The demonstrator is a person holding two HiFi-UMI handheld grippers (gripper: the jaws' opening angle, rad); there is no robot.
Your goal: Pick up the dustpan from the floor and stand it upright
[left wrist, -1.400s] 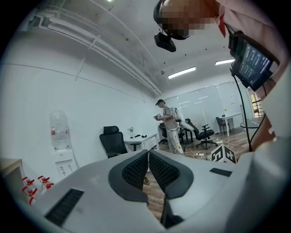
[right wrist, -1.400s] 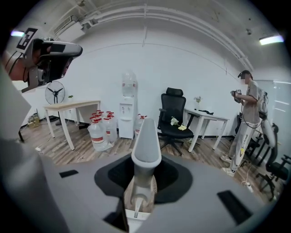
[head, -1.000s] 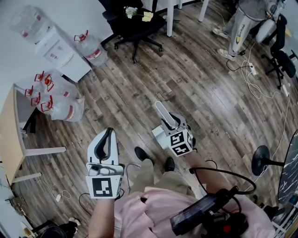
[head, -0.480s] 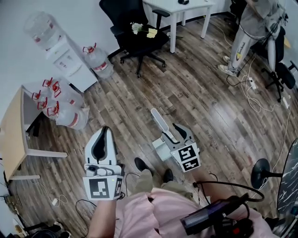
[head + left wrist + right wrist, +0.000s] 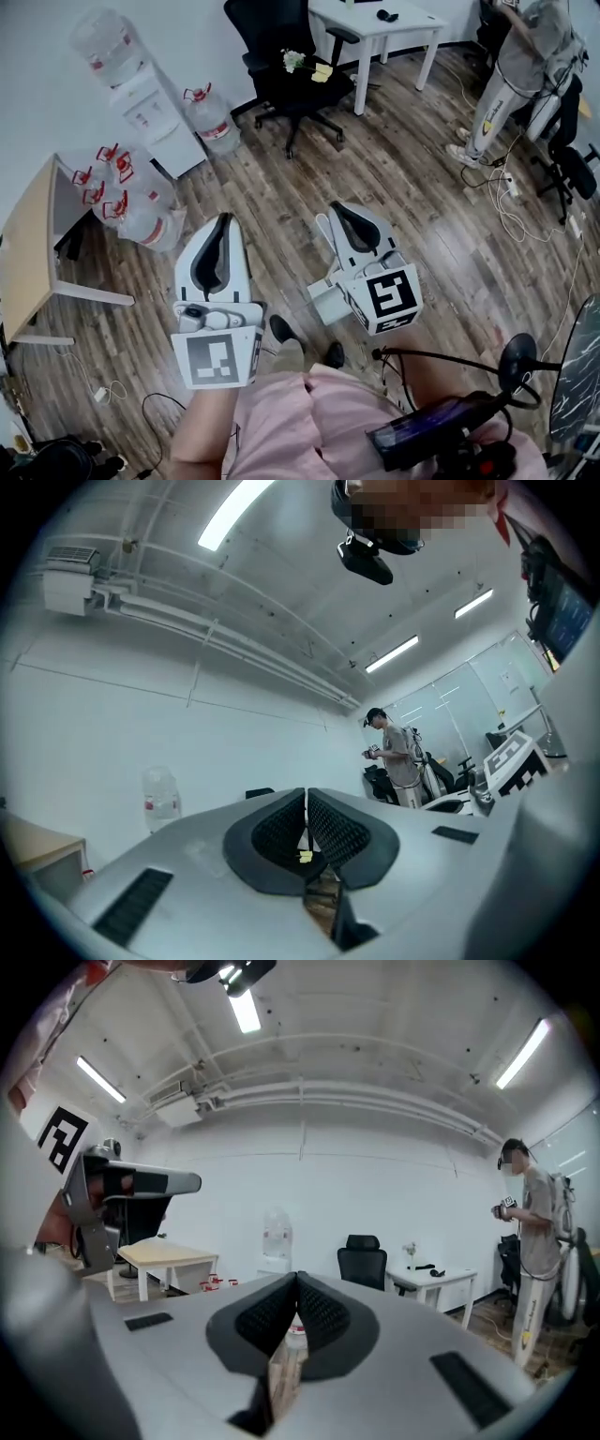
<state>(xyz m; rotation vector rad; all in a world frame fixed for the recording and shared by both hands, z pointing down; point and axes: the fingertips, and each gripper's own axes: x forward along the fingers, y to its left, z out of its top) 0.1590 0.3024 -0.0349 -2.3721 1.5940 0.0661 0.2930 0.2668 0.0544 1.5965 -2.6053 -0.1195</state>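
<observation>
A white dustpan [image 5: 327,302] stands on the wood floor just in front of the person's shoes. Its thin handle [image 5: 322,225] shows beside the right gripper, which covers most of it. My right gripper [image 5: 340,212] is held above the dustpan, shut and holding nothing; its view looks level across the room with the pads [image 5: 309,1309] together. My left gripper [image 5: 223,223] is raised at the left, also shut and empty, its pads [image 5: 328,825] closed. The dustpan shows in neither gripper view.
A water dispenser [image 5: 141,94] and several water jugs [image 5: 131,202] stand at the back left by a wooden table [image 5: 26,253]. A black office chair [image 5: 295,80], a white desk [image 5: 384,19] and a standing person [image 5: 525,66] are farther back. Cables [image 5: 511,202] trail at right.
Both grippers have risen toward the head camera and tilted up. The right gripper lifted away from the dustpan's handle, which stays standing on the floor.
</observation>
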